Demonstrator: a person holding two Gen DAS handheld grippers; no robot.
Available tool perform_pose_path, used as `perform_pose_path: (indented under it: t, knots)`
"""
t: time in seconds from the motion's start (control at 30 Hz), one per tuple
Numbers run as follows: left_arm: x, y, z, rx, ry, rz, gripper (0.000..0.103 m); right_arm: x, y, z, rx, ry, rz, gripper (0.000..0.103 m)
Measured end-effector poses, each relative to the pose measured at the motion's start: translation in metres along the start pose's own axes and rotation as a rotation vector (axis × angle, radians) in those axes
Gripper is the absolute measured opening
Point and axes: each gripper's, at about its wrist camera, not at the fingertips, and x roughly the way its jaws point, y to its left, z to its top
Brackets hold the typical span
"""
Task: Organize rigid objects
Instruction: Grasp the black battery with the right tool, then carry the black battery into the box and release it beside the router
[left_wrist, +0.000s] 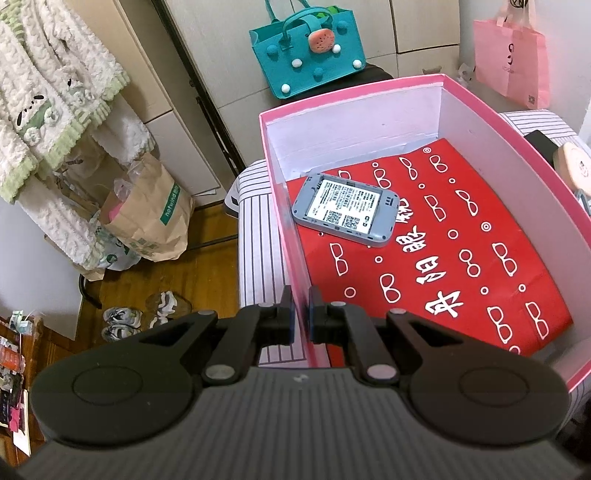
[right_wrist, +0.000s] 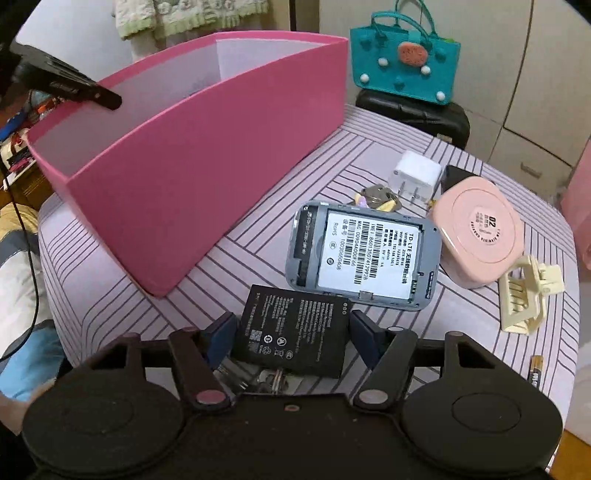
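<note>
My left gripper is shut on the near side wall of the pink box, whose rim runs between the pads. Inside, a grey router lies back-up on red printed paper. In the right wrist view my right gripper stands open, tilted down over a black battery. The battery lies between the fingers, with the pads close to its sides. Just beyond it lies a second grey router with its battery bay open. The pink box stands to the left, my left gripper on its rim.
On the striped tabletop lie a pink round-topped case, a white plug, keys, a cream clip and a small battery. A teal bag on a black case stands behind. The floor holds paper bags and shoes.
</note>
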Motion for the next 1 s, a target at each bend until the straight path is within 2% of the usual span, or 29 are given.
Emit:
perform_pose_path:
  t: [0.23,0.43,0.57,0.73,0.87,1.0]
  knots:
    - [-0.001,0.002,-0.001,0.007,0.0,-0.021,0.006,-0.004,-0.006,0.002,0.026,0.001,0.017,0.071]
    - [0.0,0.001,-0.001,0.009,-0.001,-0.022,0.006,-0.013,-0.012,0.007,0.042,-0.017,-0.006,0.071]
    - [-0.001,0.002,-0.001,0.011,-0.001,-0.023,0.006,-0.023,-0.017,0.015,0.06,-0.031,0.027,0.071]
    - [0.0,0.006,0.001,-0.003,0.015,-0.052,0.006,-0.044,-0.018,0.036,0.049,-0.087,0.06,0.071]
    - [0.0,0.007,0.0,-0.009,0.011,-0.06,0.006,-0.06,-0.01,0.06,-0.003,-0.14,0.05,0.071]
    - [0.0,0.007,-0.001,-0.015,0.009,-0.065,0.006,-0.072,0.003,0.09,-0.066,-0.205,0.081,0.071]
